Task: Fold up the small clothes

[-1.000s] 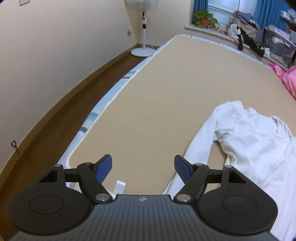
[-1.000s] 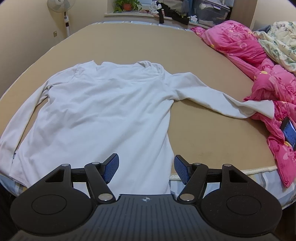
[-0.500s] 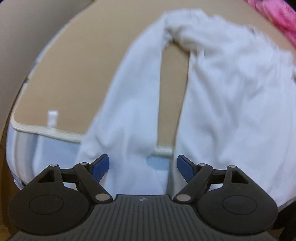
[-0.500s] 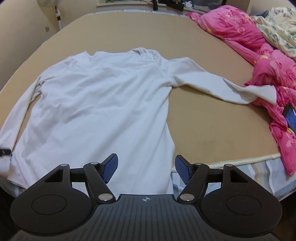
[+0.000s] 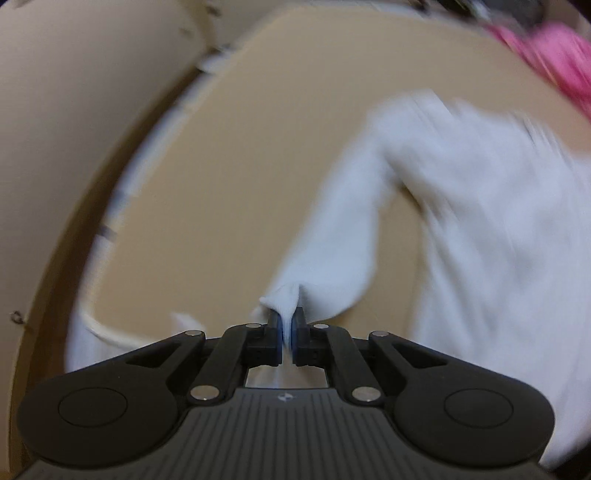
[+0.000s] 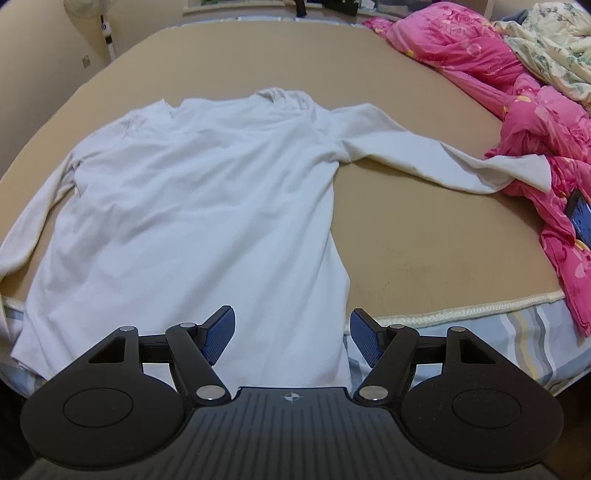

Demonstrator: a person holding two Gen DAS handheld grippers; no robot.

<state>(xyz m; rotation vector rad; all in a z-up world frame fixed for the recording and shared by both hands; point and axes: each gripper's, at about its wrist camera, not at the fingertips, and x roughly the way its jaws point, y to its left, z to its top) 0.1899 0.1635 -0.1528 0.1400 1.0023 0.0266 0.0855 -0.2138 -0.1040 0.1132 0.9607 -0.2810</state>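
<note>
A white long-sleeved shirt (image 6: 207, 206) lies spread flat on the tan mattress (image 6: 424, 236), collar at the far side, hem over the near edge. Its left sleeve (image 5: 332, 236) runs toward me in the blurred left wrist view, and my left gripper (image 5: 287, 320) is shut on the cuff end of that sleeve, white cloth pinched between the blue pads. My right gripper (image 6: 291, 328) hovers open above the shirt's hem near the bed's front edge, nothing between its fingers. The right sleeve (image 6: 436, 162) stretches out to the pink quilt.
A pink quilt (image 6: 524, 122) and a floral blanket (image 6: 554, 48) are heaped along the right side of the bed, with a dark phone-like object (image 6: 580, 218) on the quilt. A standing fan (image 6: 99, 22) is by the far left wall. The mattress edge (image 6: 461, 306) runs close in front.
My left gripper swung down over the left sleeve with its jaws wide, then shut on the cuff. The right gripper's view barely shifted and it stayed open.
</note>
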